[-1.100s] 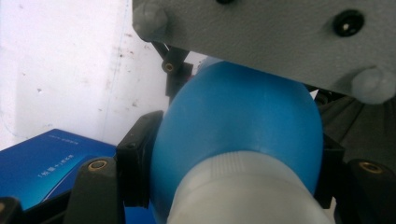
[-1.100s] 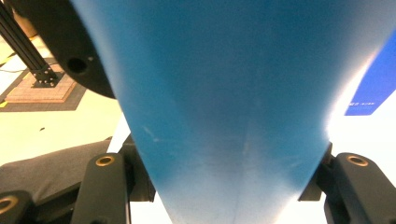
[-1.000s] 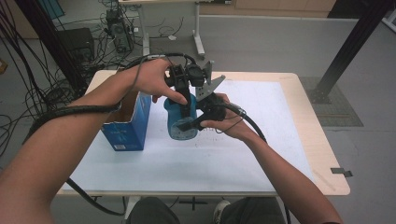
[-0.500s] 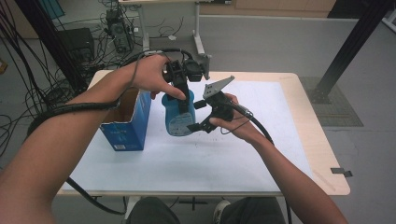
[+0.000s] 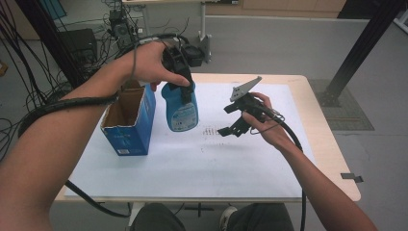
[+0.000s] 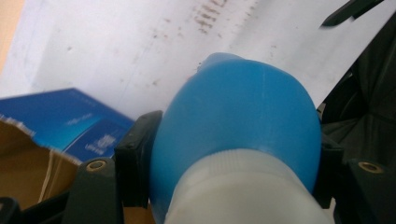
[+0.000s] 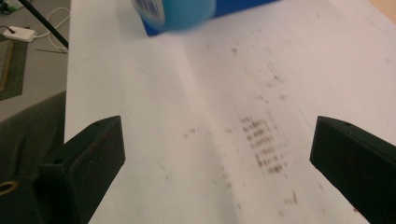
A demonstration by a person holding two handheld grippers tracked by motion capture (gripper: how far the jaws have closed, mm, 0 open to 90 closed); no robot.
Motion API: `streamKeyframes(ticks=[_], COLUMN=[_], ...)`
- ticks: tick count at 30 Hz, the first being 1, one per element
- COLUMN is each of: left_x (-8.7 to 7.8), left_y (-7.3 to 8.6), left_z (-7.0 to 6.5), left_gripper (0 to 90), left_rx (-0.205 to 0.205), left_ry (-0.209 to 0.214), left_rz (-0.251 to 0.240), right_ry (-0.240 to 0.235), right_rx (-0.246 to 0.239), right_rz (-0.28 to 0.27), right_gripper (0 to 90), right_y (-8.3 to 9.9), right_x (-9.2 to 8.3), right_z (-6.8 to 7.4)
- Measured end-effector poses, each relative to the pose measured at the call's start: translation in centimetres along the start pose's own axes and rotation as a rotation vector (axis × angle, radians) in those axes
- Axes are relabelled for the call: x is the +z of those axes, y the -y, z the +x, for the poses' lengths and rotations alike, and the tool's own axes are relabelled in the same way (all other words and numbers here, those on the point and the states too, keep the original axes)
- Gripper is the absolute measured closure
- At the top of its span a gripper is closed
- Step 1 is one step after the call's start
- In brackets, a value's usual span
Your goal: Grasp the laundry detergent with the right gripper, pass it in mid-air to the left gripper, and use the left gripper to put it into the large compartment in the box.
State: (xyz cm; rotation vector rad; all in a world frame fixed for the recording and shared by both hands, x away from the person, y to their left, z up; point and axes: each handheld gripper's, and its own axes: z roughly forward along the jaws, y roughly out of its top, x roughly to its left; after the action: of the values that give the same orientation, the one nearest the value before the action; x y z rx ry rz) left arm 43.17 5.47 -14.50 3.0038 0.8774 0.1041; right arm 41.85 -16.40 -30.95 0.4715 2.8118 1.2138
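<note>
A: I note the bottle (image 6: 233,126) as smooth blue plastic with a slight sheen, cap (image 6: 243,191) matt white.

B: I log the box (image 5: 130,120) as cardboard, the sheet (image 7: 196,116) as matt stained paper.

blue bottle (image 7: 173,11) blurred, top cropped

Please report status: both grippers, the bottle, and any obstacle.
Left gripper shut on blue bottle, held above paper. Right gripper open, empty, beside it. Open blue box stands close left of bottle.
</note>
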Motion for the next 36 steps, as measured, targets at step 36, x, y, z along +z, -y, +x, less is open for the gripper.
streamKeyframes(ticks=[36], left_x=[-14.6], left_y=[12.0], left_z=[11.6], left_gripper=[35.2], left_rx=[-1.042], left_ry=[-0.147], left_rz=[-0.069], right_ry=[0.187], right_rx=[0.147], right_rz=[0.112], right_gripper=[4.7], right_y=[2.6], right_x=[-9.6], right_z=[-2.7])
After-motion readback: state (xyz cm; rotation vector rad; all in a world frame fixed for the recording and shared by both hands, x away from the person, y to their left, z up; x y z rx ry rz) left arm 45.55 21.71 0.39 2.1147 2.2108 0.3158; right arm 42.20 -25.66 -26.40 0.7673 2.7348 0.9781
